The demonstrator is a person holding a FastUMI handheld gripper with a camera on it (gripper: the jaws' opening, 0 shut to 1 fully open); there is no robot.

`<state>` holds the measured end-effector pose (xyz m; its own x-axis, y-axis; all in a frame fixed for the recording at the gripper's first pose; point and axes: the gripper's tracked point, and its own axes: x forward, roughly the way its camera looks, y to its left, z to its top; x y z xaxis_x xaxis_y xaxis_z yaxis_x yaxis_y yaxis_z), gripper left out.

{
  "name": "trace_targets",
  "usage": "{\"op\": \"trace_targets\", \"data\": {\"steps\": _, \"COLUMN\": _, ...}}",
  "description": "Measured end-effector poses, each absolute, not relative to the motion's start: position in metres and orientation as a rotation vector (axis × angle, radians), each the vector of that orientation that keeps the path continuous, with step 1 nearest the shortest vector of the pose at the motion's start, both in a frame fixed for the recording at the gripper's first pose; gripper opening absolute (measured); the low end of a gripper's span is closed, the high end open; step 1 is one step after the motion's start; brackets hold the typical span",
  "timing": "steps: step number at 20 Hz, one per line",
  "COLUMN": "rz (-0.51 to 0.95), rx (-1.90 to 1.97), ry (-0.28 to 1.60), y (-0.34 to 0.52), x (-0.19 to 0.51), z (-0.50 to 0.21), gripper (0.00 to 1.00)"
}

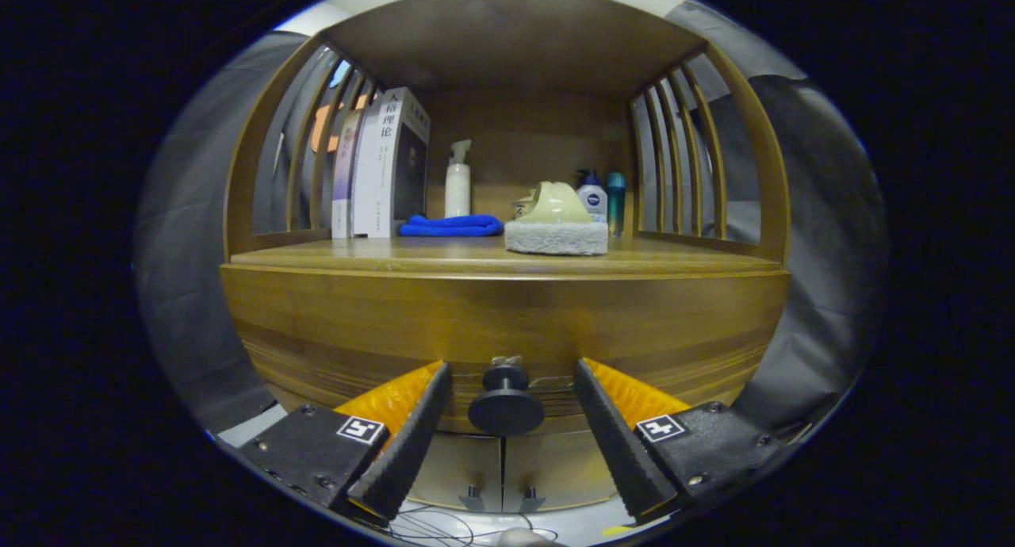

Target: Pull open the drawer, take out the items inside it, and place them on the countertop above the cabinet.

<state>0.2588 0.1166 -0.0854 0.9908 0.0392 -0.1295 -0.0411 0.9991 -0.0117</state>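
A wooden cabinet [507, 317] stood straight ahead of the gripper [507, 376], its drawer front [357, 325] a broad plank of warm brown wood, fully shut. In the middle of that front, near its lower edge, a small dark round knob [506, 404] stuck out on a short neck. The fingers [412, 432] were spread wide, one on each side of the knob, with clear gaps between each finger and the knob; nothing was held.

The knob looked hard, rigid and smooth, so it could slip under a loose pinch; the neck behind its flared cap seemed the surest place to close on. The drawer itself looked solid and probably fairly heavy, likely needing a steady straight pull. What lay inside could not be seen.

Above the drawer ran the countertop [333, 255], under a slatted wooden canopy. Toward its left edge stood upright books [381, 166], then a folded blue cloth [450, 226] with a white spray bottle [457, 180] behind it. Near the front edge, right of centre, sat a pale scrubbing brush [557, 223], with two small bottles [603, 198] behind it.
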Motion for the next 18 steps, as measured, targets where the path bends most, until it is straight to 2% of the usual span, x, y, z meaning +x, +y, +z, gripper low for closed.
{"op": "trace_targets", "data": {"steps": 7, "rz": 0.072, "rx": -0.007, "ry": 0.144, "y": 0.106, "x": 0.227, "z": -0.069, "gripper": 1.00}}
{"op": "trace_targets", "data": {"steps": 11, "rz": 0.106, "rx": -0.020, "ry": 0.140, "y": 0.088, "x": 0.161, "z": -0.042, "gripper": 1.00}}
{"op": "trace_targets", "data": {"steps": 18, "rz": 0.061, "rx": 0.059, "ry": 0.037, "y": 0.020, "x": 0.044, "z": 0.005, "gripper": 1.00}}
